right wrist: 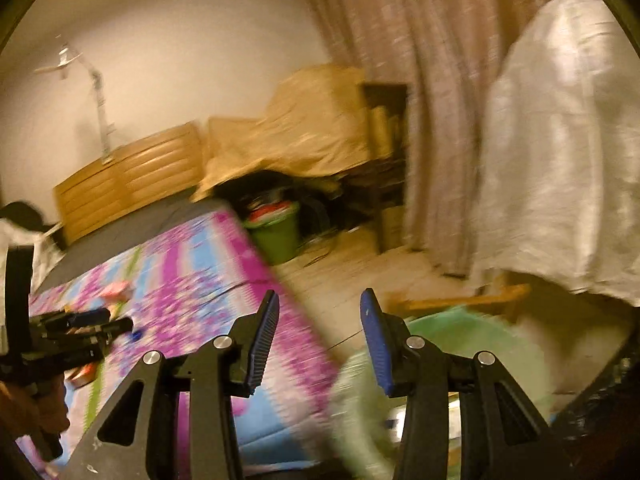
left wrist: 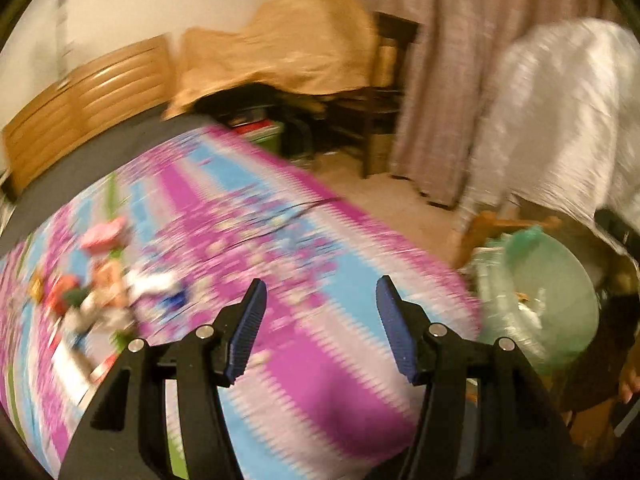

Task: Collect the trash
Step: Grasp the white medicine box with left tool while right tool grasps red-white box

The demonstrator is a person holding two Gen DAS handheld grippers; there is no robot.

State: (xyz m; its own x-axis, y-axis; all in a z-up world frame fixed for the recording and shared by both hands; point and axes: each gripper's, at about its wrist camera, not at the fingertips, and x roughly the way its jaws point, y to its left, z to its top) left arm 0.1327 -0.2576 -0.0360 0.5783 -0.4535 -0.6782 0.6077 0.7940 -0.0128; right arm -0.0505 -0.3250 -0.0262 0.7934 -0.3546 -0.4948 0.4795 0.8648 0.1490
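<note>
Both views are smeared by motion blur. In the left wrist view, at nine o'clock, a heap of trash (left wrist: 100, 284) (pink, red, white and blue scraps, too blurred to name) lies on the bed (left wrist: 248, 248), which has a purple and blue patterned cover. At six o'clock the left hand-held gripper (left wrist: 318, 308) is spread wide, nothing between its blue pads. At three o'clock a bin lined with a pale green bag (left wrist: 560, 280) stands just beside the bed corner; some light crumpled scraps lie inside.

In the right wrist view the same trash (right wrist: 116, 292) sits at nine o'clock, with the left hand-held gripper (right wrist: 120, 324) just over it. A green bucket (right wrist: 276, 236) at twelve o'clock holds something red. The right hand-held gripper (right wrist: 318, 312) gapes empty at six o'clock, the bin's bag (right wrist: 460, 340) at four
</note>
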